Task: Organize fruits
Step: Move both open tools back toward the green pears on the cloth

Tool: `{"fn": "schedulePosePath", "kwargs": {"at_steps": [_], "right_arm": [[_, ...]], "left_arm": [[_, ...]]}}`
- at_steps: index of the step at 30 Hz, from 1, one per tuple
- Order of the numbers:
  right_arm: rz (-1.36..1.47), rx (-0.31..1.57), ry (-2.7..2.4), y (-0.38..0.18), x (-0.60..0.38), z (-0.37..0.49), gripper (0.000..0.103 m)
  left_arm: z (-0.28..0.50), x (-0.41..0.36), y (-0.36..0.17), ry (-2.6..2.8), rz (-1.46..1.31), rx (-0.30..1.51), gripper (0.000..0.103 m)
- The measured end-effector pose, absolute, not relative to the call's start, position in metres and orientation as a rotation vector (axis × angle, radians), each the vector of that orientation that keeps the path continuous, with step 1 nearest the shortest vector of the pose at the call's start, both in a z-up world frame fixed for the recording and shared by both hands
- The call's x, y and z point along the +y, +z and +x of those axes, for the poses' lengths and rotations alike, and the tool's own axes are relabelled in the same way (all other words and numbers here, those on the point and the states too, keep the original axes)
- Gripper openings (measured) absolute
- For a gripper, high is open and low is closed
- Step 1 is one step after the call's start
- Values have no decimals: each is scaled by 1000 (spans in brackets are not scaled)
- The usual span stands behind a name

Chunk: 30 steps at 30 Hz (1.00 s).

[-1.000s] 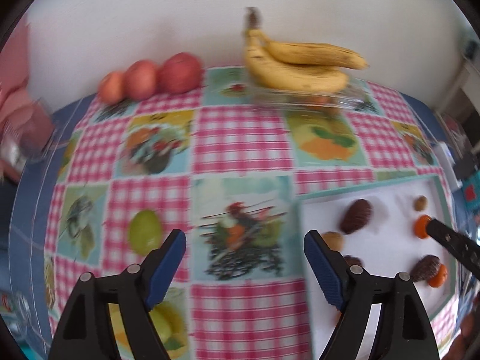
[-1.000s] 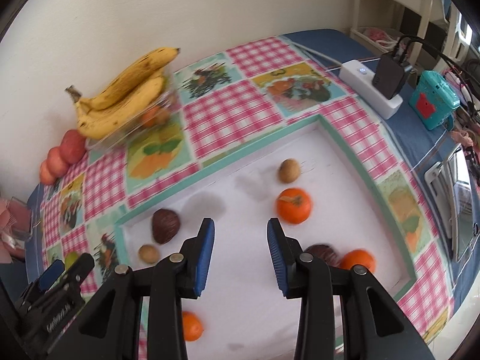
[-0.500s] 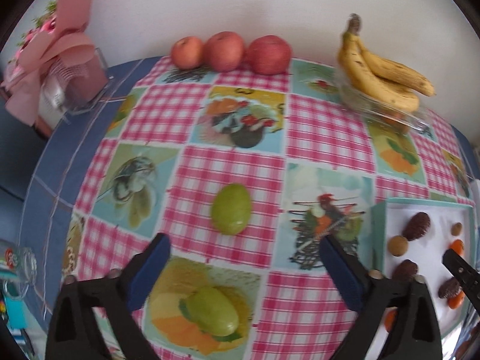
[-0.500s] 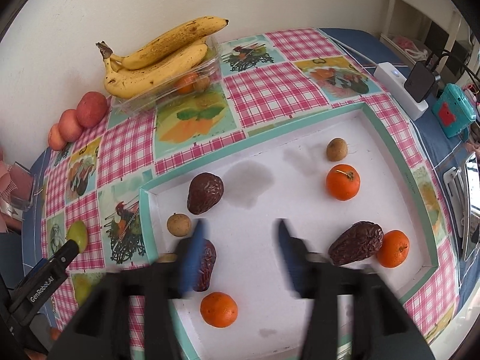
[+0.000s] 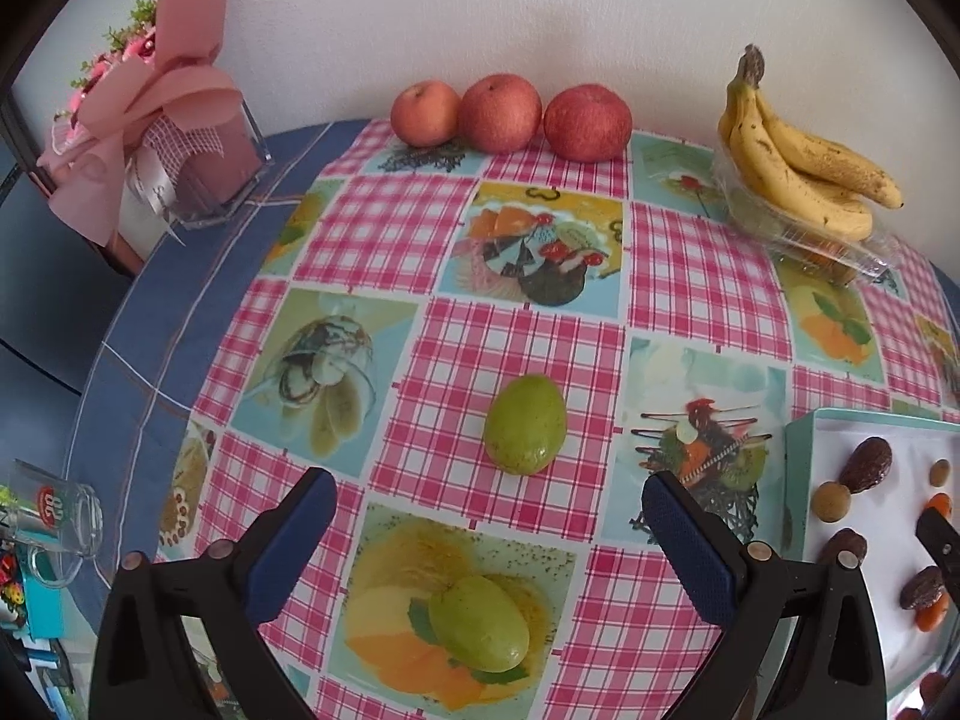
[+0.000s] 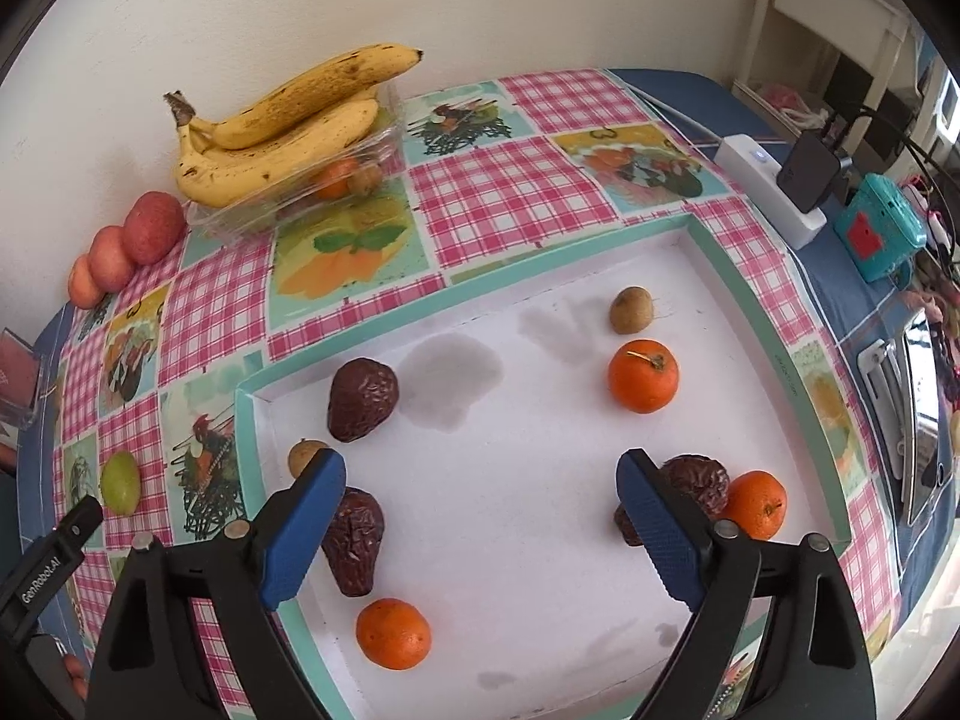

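My left gripper (image 5: 489,531) is open over the checked tablecloth, with one green fruit (image 5: 525,425) just beyond its fingertips and a second green fruit (image 5: 478,623) lying between its fingers. My right gripper (image 6: 480,516) is open above the white tray (image 6: 756,300), nothing between its fingers. In the tray lie three oranges (image 6: 642,375), three wrinkled brown fruits (image 6: 362,390) and two small tan fruits (image 6: 631,309). Three red apples (image 5: 588,122) line the wall. Bananas (image 6: 282,126) rest on a clear plastic box.
A pink wrapped bouquet in a clear box (image 5: 162,138) stands at the far left, a drinking glass (image 5: 54,522) at the left edge. A white power strip with a black plug (image 6: 774,180) and a teal device (image 6: 879,234) sit right of the tray.
Both grippers have opened wider. The left view swung left and back, bringing the two green fruits, the apples and the bouquet into sight. The right view pulled back over the tray.
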State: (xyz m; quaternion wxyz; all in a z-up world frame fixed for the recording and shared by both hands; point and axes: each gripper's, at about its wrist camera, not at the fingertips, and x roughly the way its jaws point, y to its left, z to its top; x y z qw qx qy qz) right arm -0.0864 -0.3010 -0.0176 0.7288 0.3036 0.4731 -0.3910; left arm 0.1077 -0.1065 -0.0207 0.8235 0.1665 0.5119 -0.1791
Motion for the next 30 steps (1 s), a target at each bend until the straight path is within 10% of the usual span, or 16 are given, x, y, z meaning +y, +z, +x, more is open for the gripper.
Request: {"fn": "schedulePosePath", "kwargs": {"at_steps": [30], "right_arm": [[660,1127,-671,-23,-240,-47,92]], "left_arm": [[108,-63,-46,-415,242,1240,96]]}}
